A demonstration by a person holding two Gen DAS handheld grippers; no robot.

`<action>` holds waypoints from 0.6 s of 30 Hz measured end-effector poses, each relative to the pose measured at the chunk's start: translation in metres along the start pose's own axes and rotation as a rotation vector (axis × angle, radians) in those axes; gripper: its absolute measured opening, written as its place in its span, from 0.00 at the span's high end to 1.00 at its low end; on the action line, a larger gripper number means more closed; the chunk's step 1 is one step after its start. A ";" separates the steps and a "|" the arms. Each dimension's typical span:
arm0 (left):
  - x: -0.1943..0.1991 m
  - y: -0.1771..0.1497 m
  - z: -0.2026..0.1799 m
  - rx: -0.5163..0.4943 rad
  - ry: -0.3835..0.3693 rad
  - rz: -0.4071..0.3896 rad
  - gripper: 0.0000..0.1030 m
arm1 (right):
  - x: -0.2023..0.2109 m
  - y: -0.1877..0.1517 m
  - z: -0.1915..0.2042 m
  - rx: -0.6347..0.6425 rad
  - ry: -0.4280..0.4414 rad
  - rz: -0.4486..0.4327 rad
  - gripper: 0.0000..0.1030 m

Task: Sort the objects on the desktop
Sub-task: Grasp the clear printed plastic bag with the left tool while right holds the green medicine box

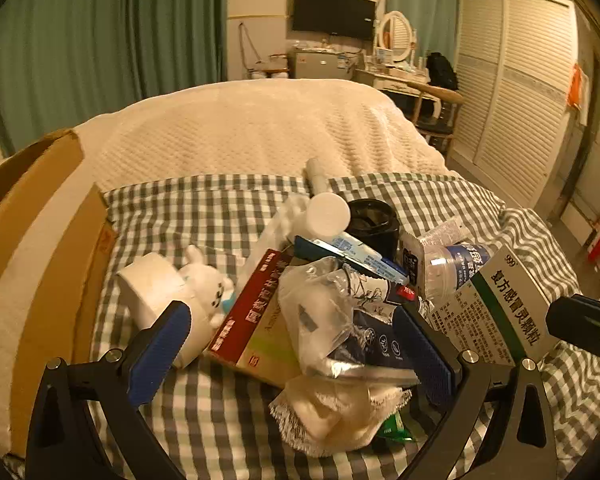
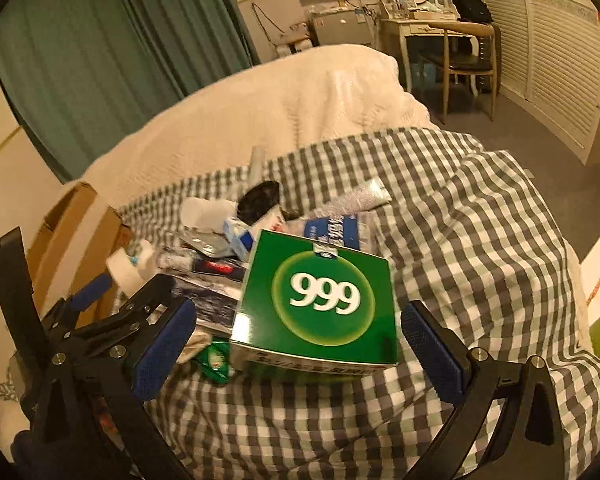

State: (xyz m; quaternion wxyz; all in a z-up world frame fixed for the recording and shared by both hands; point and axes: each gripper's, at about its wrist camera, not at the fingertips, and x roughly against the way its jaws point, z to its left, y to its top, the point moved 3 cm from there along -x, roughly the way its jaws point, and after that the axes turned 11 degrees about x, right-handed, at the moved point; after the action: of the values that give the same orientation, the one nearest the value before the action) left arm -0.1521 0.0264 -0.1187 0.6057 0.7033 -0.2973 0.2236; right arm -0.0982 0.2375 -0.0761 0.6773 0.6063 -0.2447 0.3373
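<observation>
Right wrist: my right gripper wide, straddling green 999 box; left gripper wide over foil packet.

1. The room is lit in a warm, yellowish tone.
2. Teal curtains are hung along the far left wall.
3. A dark television is mounted above a small cabinet.
4. A wooden chair is set at a white dressing table.
5. White louvred wardrobe doors are seen on the right.
</observation>
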 end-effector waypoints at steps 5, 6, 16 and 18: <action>-0.004 -0.001 0.000 -0.011 -0.025 0.013 0.34 | -0.012 -0.007 -0.008 -0.079 0.006 0.046 0.00; -0.004 -0.001 0.001 -0.010 -0.030 0.015 0.43 | -0.014 -0.009 -0.009 -0.092 0.010 0.054 0.00; 0.019 0.002 0.001 -0.034 -0.067 -0.018 0.82 | -0.022 -0.023 -0.008 -0.167 0.089 0.085 0.10; 0.028 0.006 0.004 -0.017 -0.069 -0.028 0.84 | -0.016 -0.021 -0.006 -0.161 0.109 0.063 0.10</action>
State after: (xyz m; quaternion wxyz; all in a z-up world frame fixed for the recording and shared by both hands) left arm -0.1366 0.0175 -0.0964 0.6039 0.7096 -0.3103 0.1882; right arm -0.0928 0.2396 -0.1027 0.7251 0.5227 -0.2527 0.3704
